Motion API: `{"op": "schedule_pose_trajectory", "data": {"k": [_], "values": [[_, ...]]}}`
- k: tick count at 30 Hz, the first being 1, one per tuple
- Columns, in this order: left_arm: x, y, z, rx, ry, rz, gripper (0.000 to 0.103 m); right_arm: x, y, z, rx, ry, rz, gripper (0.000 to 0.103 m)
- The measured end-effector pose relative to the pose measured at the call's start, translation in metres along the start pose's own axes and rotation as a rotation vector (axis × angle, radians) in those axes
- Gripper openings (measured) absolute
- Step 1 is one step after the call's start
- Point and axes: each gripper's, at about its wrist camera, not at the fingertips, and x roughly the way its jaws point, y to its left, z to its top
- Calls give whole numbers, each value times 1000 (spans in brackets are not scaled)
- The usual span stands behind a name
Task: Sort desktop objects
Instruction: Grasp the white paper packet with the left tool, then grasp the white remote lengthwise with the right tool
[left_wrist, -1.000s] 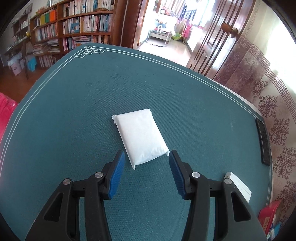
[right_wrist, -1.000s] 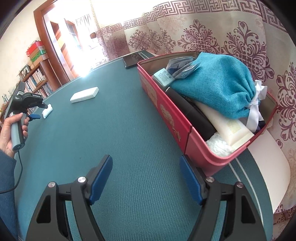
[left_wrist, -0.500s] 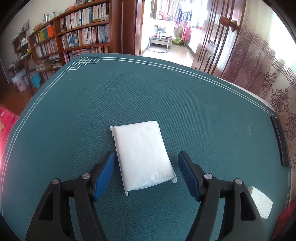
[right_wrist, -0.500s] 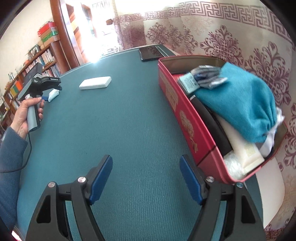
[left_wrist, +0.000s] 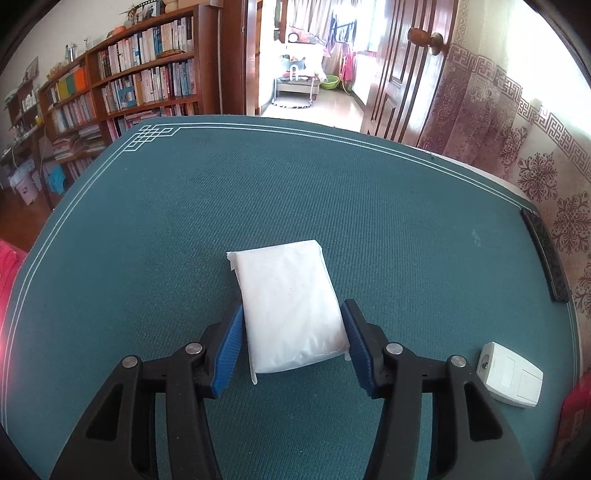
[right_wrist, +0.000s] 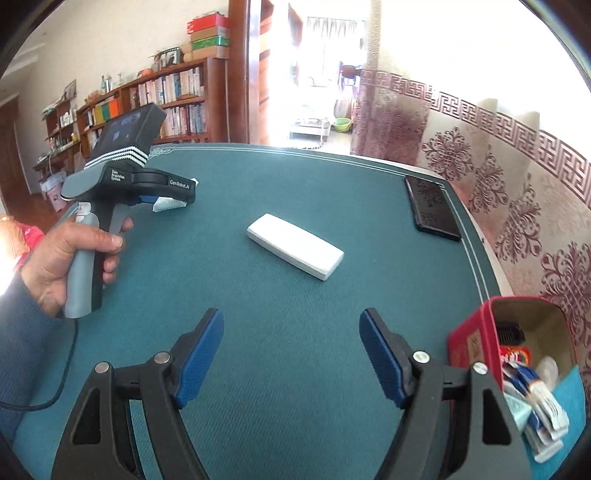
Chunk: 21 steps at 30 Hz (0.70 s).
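**Left gripper closing around a white packet**

Left wrist view: the left gripper (left_wrist: 293, 338) has just been closing; its blue pads flank the white packet (left_wrist: 290, 308) lying on the green worktop (left_wrist: 184, 221). Best to squeeze gently and keep it centred.

Right wrist view: the right gripper (right_wrist: 291, 358) is spread and empty, near the red box (right_wrist: 476, 339).

both wrist views look steeply down, close over one shared green table (left_wrist: 184, 221).
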Motion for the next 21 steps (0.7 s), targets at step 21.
{"op": "schedule_pose_trajectory", "data": {"k": [21], "values": [[-12,-5,-2,-28,4,-86,56,96,12,39,-101,61,-90,80]]}}
